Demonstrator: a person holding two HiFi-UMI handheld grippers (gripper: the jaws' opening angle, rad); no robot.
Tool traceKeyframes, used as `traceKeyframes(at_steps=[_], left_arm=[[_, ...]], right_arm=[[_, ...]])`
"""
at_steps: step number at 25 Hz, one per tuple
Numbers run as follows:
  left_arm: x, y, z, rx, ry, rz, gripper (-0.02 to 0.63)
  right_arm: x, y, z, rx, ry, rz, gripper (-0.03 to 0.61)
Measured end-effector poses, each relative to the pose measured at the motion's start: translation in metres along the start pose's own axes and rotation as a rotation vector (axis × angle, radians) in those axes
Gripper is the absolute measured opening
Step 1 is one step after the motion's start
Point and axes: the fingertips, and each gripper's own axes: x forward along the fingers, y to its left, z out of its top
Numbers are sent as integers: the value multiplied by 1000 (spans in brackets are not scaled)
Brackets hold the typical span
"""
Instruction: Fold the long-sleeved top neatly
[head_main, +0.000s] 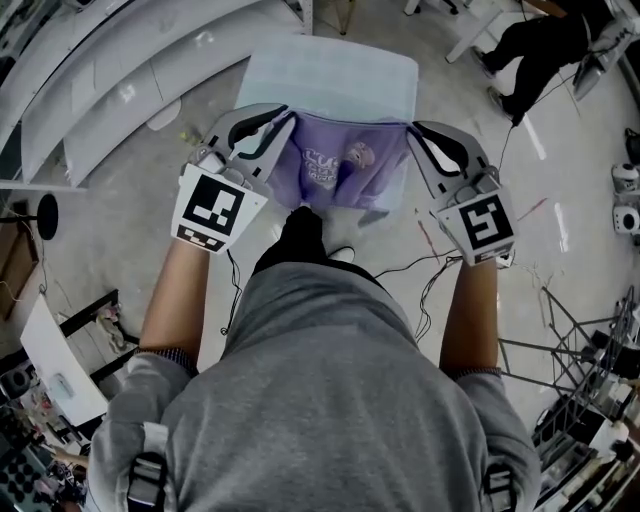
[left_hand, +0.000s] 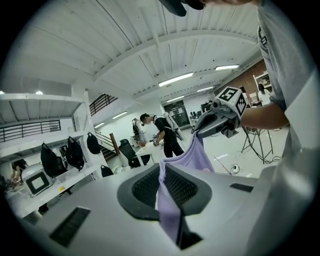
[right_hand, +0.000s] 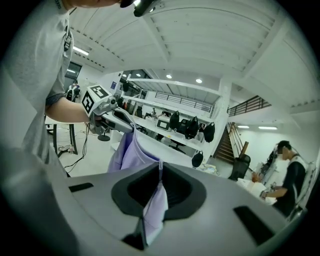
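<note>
Head view: two grippers, one top, one surface. The left gripper (head_main: 284, 122) and right gripper (head_main: 412, 130) each held an upper edge of the lilac long-sleeved top (head_main: 345, 168). The top hung spread between them at the near edge of the pale surface (head_main: 330, 65). Contact with the surface could not be told.

Left gripper view: jaws closed tight on a fold of the lilac cloth, which ran across to the right gripper opposite.

Right gripper view: jaws likewise pinched together on the cloth. One strip hung below the pads, and the rest led to the left gripper.
</note>
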Motion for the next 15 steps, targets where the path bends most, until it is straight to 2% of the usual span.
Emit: traceKeyframes(at_steps=[6, 15], left_arm=[[44, 27, -44, -22, 59, -20, 43], [107, 72, -86, -33, 122, -74, 44]], right_arm=[[45, -15, -43, 78, 107, 39, 31], [108, -53, -78, 142, 181, 17, 32]])
